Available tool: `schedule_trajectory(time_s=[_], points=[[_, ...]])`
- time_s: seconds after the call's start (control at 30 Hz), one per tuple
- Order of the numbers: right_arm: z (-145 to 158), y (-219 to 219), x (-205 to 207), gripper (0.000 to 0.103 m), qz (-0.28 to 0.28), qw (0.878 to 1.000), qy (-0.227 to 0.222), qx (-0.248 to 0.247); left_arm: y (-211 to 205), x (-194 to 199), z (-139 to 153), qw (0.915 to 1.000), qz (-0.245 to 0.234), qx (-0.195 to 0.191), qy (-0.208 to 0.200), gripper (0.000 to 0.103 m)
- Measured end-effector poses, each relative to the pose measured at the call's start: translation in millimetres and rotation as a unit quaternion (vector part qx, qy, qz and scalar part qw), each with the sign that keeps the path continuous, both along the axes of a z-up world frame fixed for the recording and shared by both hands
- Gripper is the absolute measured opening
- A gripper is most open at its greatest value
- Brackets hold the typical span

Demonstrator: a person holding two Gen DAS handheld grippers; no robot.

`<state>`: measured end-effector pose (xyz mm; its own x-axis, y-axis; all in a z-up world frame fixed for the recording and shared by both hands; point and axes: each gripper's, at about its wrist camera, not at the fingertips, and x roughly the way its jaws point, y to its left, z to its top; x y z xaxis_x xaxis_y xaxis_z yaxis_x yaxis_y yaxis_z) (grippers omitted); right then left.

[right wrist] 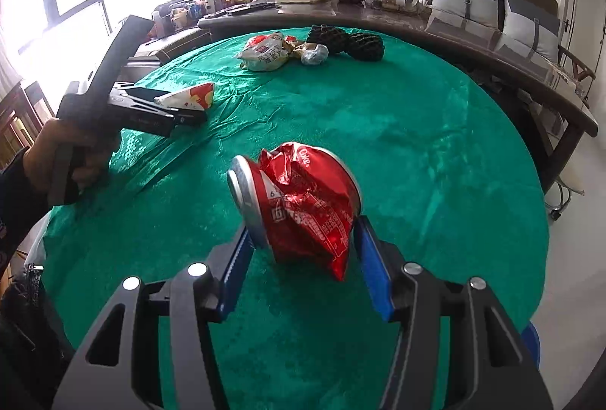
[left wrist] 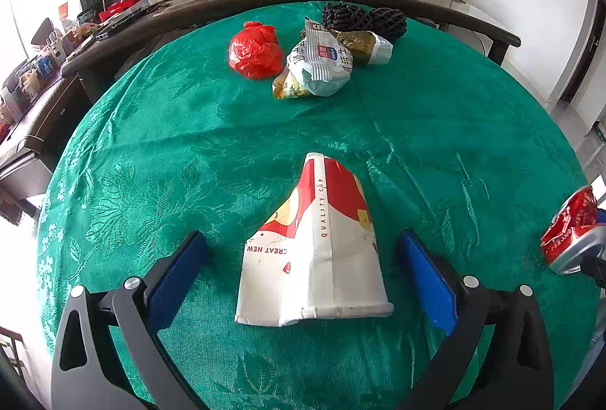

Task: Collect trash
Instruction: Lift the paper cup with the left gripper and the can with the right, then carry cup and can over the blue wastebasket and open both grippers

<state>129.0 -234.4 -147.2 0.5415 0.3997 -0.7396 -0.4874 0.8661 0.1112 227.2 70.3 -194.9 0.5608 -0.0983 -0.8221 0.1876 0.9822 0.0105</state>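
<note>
A flattened white-and-red paper cup (left wrist: pixel 316 247) lies on the green tablecloth between the open jaws of my left gripper (left wrist: pixel 303 251), with gaps on both sides; it also shows in the right wrist view (right wrist: pixel 189 96). My right gripper (right wrist: pixel 303 232) is shut on a crushed red cola can (right wrist: pixel 303 201), with both pads against it. The can also shows at the right edge of the left wrist view (left wrist: pixel 572 232). At the far side lie a red plastic bag (left wrist: pixel 255 50), snack wrappers (left wrist: pixel 322 65) and black foam netting (left wrist: pixel 363 17).
The round table with the green cloth (left wrist: pixel 189 144) drops off at its edges. Behind it stands a long dark table (right wrist: pixel 416 19) with glass bowls, a potted plant and clutter. A sofa with cushions lines the back wall. My left hand and gripper (right wrist: pixel 113 99) show at left.
</note>
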Motion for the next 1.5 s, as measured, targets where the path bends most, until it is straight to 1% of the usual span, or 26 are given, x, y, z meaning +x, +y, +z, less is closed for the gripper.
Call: schedule_trajectory(time_s=[0.1, 0.13, 0.2, 0.27, 0.47, 0.57, 0.6, 0.63, 0.67, 0.77, 0.87, 0.9, 0.93, 0.97, 1.0, 1.03, 1.07, 1.13, 1.23, 1.3, 1.4, 1.5], points=[[-2, 3, -5, 0.072, 0.01, 1.0, 0.002, -0.003, 0, 0, 0, 1.0, 0.0, 0.0, 0.0, 0.099], [-2, 4, -3, 0.074, 0.017, 1.0, 0.005, -0.005, 0, 0, 0, 1.0, 0.0, 0.0, 0.0, 0.099], [0, 6, 1, 0.082, 0.028, 1.0, 0.008, -0.005, 0, 0, 0, 1.0, 0.0, 0.0, 0.0, 0.099], [0, 5, 8, 0.088, 0.045, 0.999, 0.019, 0.0, 0, 0, 0, 1.0, 0.0, -0.001, 0.0, 0.099], [-4, 2, 43, 0.088, 0.079, 0.995, 0.064, 0.016, 1, -1, 1, 1.0, -0.007, -0.007, -0.001, 0.098], [-2, 9, 49, 0.087, 0.098, 0.993, 0.068, 0.008, 1, -6, 4, 0.9997, -0.022, -0.01, -0.001, 0.098], [0, 11, 49, 0.077, 0.102, 0.993, 0.064, 0.004, 2, -9, 6, 0.9996, -0.025, -0.011, -0.003, 0.098], [2, 12, 49, 0.072, 0.104, 0.993, 0.063, 0.004, 2, -11, 8, 0.9995, -0.026, -0.015, -0.005, 0.098], [3, 12, 49, 0.064, 0.104, 0.992, 0.066, 0.005, 3, -13, 9, 0.9994, -0.027, -0.02, -0.006, 0.098], [7, 10, 47, 0.058, 0.082, 0.995, 0.064, -0.001, 2, -14, 14, 0.9993, -0.029, -0.023, -0.008, 0.095], [13, 4, 42, 0.056, 0.057, 0.997, 0.059, 0.005, -4, -10, 14, 0.9994, -0.036, -0.004, -0.001, 0.079], [15, 2, 41, 0.055, 0.05, 0.997, 0.056, 0.009, -6, -9, 13, 0.9993, -0.036, 0.005, 0.004, 0.064], [18, -1, 38, 0.055, 0.04, 0.998, 0.053, 0.014, -7, -9, 13, 0.9993, -0.036, 0.008, 0.006, 0.054], [21, -4, 36, 0.054, 0.033, 0.998, 0.051, 0.019, -7, -10, 14, 0.9993, -0.036, 0.007, 0.006, 0.049], [23, -7, 35, 0.054, 0.026, 0.998, 0.048, 0.024, -6, -13, 17, 0.9992, -0.039, 0.003, -0.001, 0.035], [25, -11, 33, 0.054, 0.017, 0.998, 0.045, 0.029, -7, -16, 20, 0.9991, -0.041, 0.005, -0.005, 0.032], [27, -13, 31, 0.054, 0.01, 0.998, 0.043, 0.033, -8, -18, 22, 0.9991, -0.043, 0.002, -0.004, 0.031], [26, -17, 30, 0.054, -0.002, 0.998, 0.044, 0.038, -9, -23, 27, 0.9985, -0.049, -0.024, 0.0, 0.029], [24, -20, 28, 0.054, -0.016, 0.998, 0.043, 0.038, -17, -32, 33, 0.9976, -0.058, -0.037, -0.001, 0.028], [26, -23, 25, 0.054, -0.023, 0.998, 0.036, 0.042, -24, -39, 38, 0.9962, -0.065, -0.059, 0.0, 0.027], [27, -35, 21, 0.054, -0.043, 0.998, 0.03, 0.046, -43, -48, 46, 0.9935, -0.084, -0.077, 0.001, 0.028], [29, -49, 21, 0.054, -0.062, 0.996, 0.028, 0.059, -68, -55, 52, 0.9908, -0.105, -0.085, 0.002, 0.028]])
